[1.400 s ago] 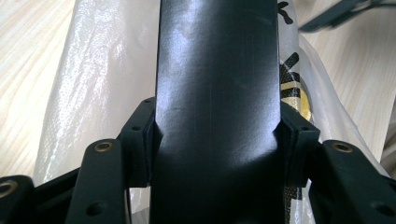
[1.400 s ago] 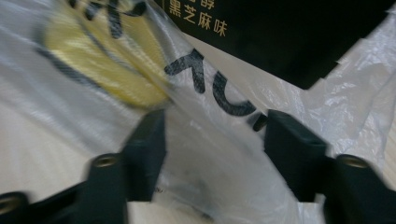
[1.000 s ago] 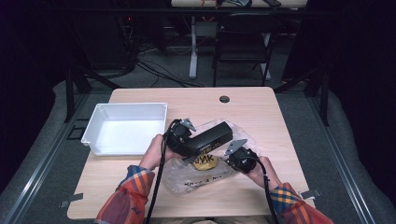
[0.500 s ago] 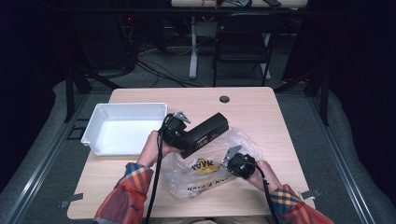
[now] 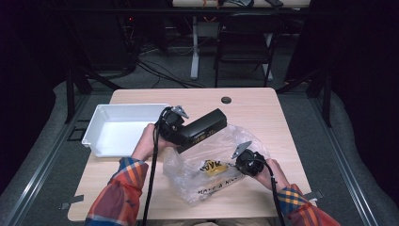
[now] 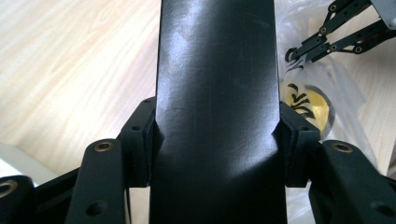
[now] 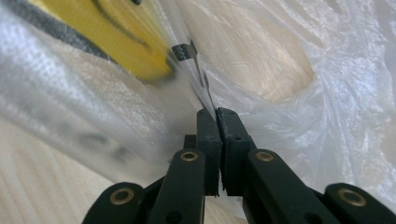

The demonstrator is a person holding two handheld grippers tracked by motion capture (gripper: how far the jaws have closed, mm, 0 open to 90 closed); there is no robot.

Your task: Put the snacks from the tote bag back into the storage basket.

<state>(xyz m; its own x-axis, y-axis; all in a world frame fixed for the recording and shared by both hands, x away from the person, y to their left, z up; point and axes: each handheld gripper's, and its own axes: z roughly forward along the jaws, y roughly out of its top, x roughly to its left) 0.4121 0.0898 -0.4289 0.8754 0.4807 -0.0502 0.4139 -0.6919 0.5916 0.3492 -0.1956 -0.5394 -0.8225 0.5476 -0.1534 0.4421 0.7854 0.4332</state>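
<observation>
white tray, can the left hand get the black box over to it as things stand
Probably yes. The left tongs are clamped on the black box, held above the table, and the white tray sits open just beside that hand with nothing between them.

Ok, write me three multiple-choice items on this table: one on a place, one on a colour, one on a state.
1. Where is the white tray?
A. table's left side
B. right edge
C. on the bag

2. What colour is the box in the left tongs?
A. red
B. black
C. white

3. How are the right tongs?
A. wide open
B. shut on the plastic bag
C. holding the tray

Key: A, the high view shows the tray left; B, the clamped box is black; B, the jaws pinch film.
</observation>
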